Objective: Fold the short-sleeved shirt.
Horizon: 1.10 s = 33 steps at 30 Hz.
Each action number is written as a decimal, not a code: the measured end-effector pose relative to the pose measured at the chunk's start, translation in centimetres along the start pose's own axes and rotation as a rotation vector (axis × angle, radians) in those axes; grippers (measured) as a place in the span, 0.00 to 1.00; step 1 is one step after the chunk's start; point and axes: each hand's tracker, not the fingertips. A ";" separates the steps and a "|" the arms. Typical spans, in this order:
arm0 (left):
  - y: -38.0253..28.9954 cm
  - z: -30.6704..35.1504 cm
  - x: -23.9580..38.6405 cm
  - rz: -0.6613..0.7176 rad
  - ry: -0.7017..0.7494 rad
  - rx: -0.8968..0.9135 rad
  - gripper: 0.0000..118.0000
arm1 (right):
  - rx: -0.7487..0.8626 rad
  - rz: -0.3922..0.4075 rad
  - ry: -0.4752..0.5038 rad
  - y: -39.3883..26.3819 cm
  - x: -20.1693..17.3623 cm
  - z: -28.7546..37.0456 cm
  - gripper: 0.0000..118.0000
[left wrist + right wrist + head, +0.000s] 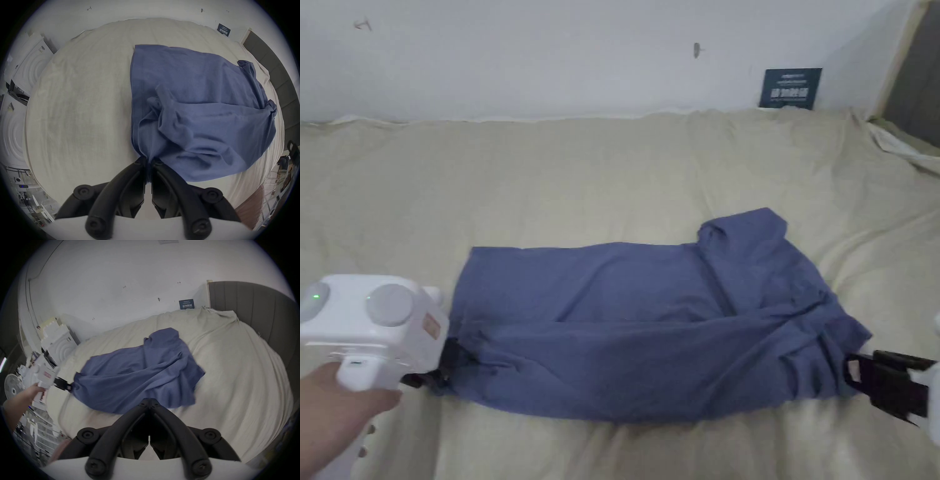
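Shirt (650, 325) — blue, lying crumpled lengthwise across the near part of the bed (612, 169), hem end toward the left, collar and sleeves bunched toward the right. A long fold is running along its near half; the cloth is wrinkling heavily.

Left gripper (148, 162) is gripping the near left corner of the shirt — 2 jaws closed on a gathered pinch of blue cloth, seen plainly in the left gripper view. A hand (337, 412) is holding its white body.

Right gripper (149, 402) is sitting at the near right edge of the shirt, jaw tips drawn together; no cloth is showing between them, and the tips are lying just at the edge of the fabric.

Wall (550, 56) is standing behind the bed, a dark sign (790, 87) leaning on it.
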 end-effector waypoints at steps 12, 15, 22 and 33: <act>-0.6 2.4 0.7 0.017 -0.029 0.029 0.06 | -0.495 -0.184 -0.054 6.8 8.2 -11.1 0.77; -0.8 1.9 0.5 0.021 -0.023 0.007 0.06 | -0.528 -0.217 -0.081 6.2 8.0 -12.4 0.77; -0.8 -0.5 -0.6 0.054 -0.018 -0.022 0.06 | -0.528 -0.089 -0.116 5.2 4.4 -12.1 0.01; -0.7 2.1 -3.2 0.148 -0.111 0.028 0.06 | -0.471 -0.096 -0.056 8.7 7.7 -8.9 0.01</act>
